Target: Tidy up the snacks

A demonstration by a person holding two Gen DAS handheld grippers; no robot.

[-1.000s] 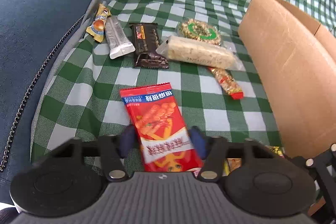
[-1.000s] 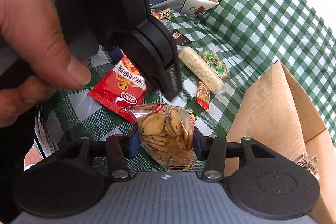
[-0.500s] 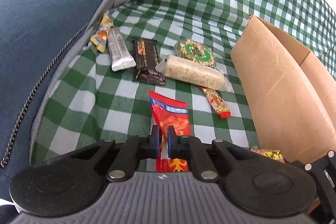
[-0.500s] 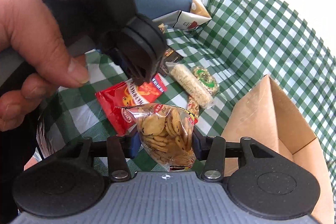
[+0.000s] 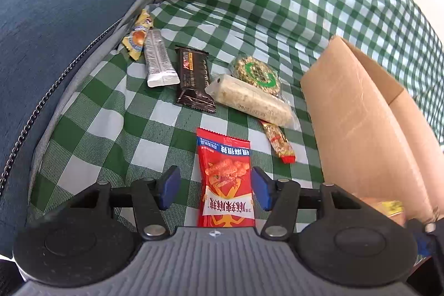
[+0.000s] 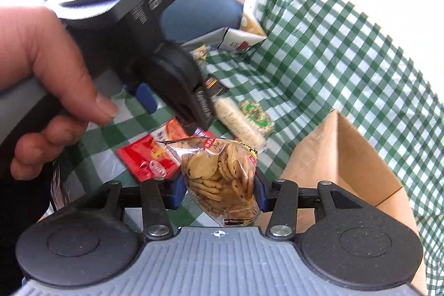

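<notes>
A red snack packet (image 5: 224, 157) lies flat on the green checked cloth (image 5: 91, 129), lengthwise between the blue pads of my left gripper (image 5: 215, 189). Its jaws are opening; the left pad stands clear of the packet and the right pad is at its edge. My right gripper (image 6: 219, 192) is shut on a clear bag of round cookies (image 6: 219, 168), held above the cloth just left of the open cardboard box (image 6: 347, 157). The right wrist view also shows the red packet (image 6: 149, 154) under the left gripper, which a hand (image 6: 41, 74) holds.
Behind the red packet lie a dark chocolate bar (image 5: 194, 76), a white bar (image 5: 158, 60), a pale rice bar (image 5: 252, 99), a round green-labelled cake (image 5: 258, 71) and a thin red-gold stick (image 5: 279, 142). The cardboard box (image 5: 355, 129) stands right, a blue cushion (image 5: 55, 18) left.
The left jaws pinched the red packet half a second ago and have spread apart again, leaving it flat on the cloth. The right gripper has risen a little with the cookie bag.
</notes>
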